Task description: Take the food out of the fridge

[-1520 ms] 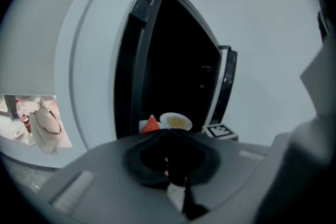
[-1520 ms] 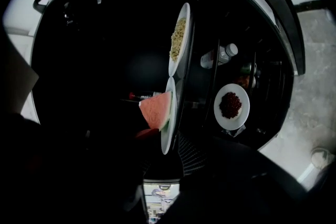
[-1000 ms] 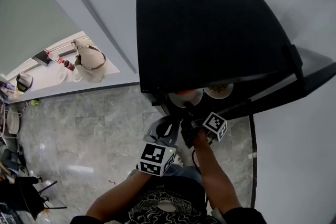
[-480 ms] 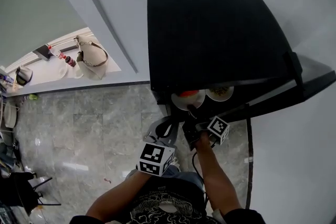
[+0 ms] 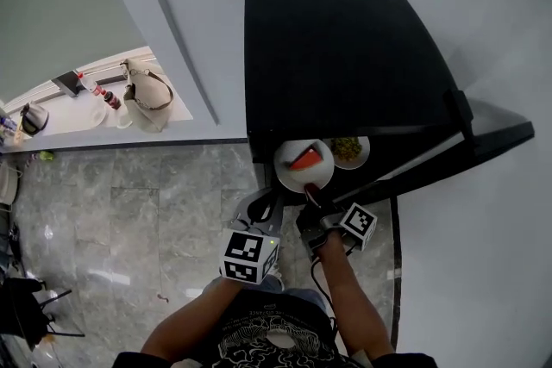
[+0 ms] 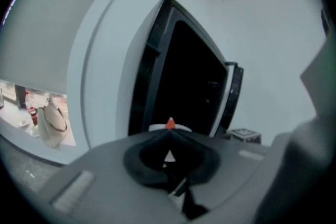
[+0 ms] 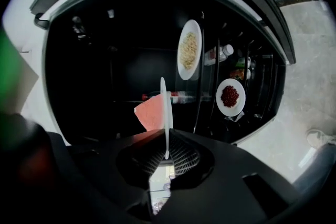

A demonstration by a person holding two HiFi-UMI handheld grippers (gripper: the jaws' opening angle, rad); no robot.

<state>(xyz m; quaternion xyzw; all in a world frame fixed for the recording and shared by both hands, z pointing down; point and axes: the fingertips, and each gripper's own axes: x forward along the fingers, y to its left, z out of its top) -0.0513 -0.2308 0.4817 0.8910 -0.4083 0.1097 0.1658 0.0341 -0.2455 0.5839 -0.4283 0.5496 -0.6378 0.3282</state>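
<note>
**Head view.** A black fridge (image 5: 345,56) is seen from above, its black door (image 5: 470,152) swung open to the right. The interior is almost wholly hidden under the fridge top. A round white plate (image 5: 293,175) carrying a red wedge of food (image 5: 304,159) juts out past the front edge, over the grey marbled floor (image 5: 129,220). The right gripper (image 5: 311,190) is at the plate's near rim. Just beside it, half under the fridge top, is a second white plate of greenish food (image 5: 348,148). The left gripper (image 5: 264,204) sits left of the held plate, apart from it. Far left is a white counter (image 5: 86,112) with a beige handbag (image 5: 147,95). The items next to the bag are too small to tell.

**Left gripper view.** The fingers (image 6: 143,161) meet at the tips with nothing between them. Beyond them only the tip of the red wedge and a sliver of plate show. The fridge opening reads as plain black.

**Right gripper view.** The picture is rolled on its side. This gripper's fingers (image 7: 184,157) have just been closing and pinch the round white plate by its rim. The plate shows edge-on as a thin white line, with the wedge partly hidden behind it. Deep in the dark fridge are a white plate of pale yellow food (image 7: 189,50), a white plate of dark red food (image 7: 230,96) and a clear bottle (image 7: 219,53). I cannot tell whether the yellow plate is the greenish one seen from above. The shelves are barely made out.
</note>
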